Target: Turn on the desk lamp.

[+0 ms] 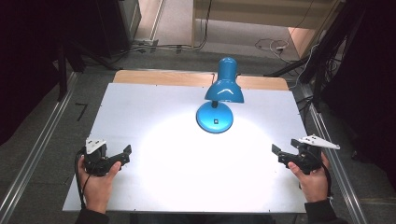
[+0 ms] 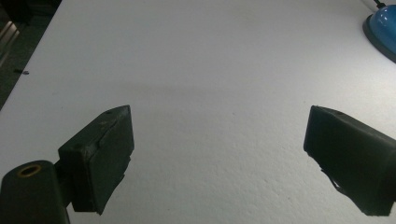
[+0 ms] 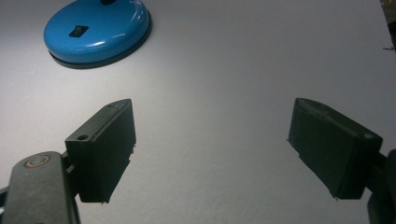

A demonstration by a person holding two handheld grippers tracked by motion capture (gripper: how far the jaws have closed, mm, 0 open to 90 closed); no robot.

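Item: white rectangular tabletop [image 1: 154,116], laid on a wooden board whose bare strip [image 1: 154,77] shows along the far edge. Metal rails run along the floor at both sides, just outside the long edges. A bright pool of light falls on the middle of the surface.

Item: glossy blue metal desk lamp [image 1: 224,86], lit, standing upright in the far half, slightly right of centre. Its round blue base [image 1: 215,117] sits flat on the white surface, with a small black switch on top; the bell-shaped shade leans over the base toward the near side. In the right gripper view the base [image 3: 98,29] lies at upper left, well ahead of the jaws; in the left gripper view only its rim [image 2: 383,30] enters at the upper right corner.

Item: left black two-jaw gripper [image 1: 125,154], held in the person's left hand [image 1: 95,182] over the near left edge of the tabletop. Jaws wide apart, nothing between them, pointed inward across the table.

Item: right black two-jaw gripper [image 1: 275,153], held in the right hand [image 1: 314,179] by the near right edge. Jaws wide apart, gripping nothing, aimed inward.

Open room: the whole near half between the two grippers is bare white surface; both stand well apart from the lamp and from each other.
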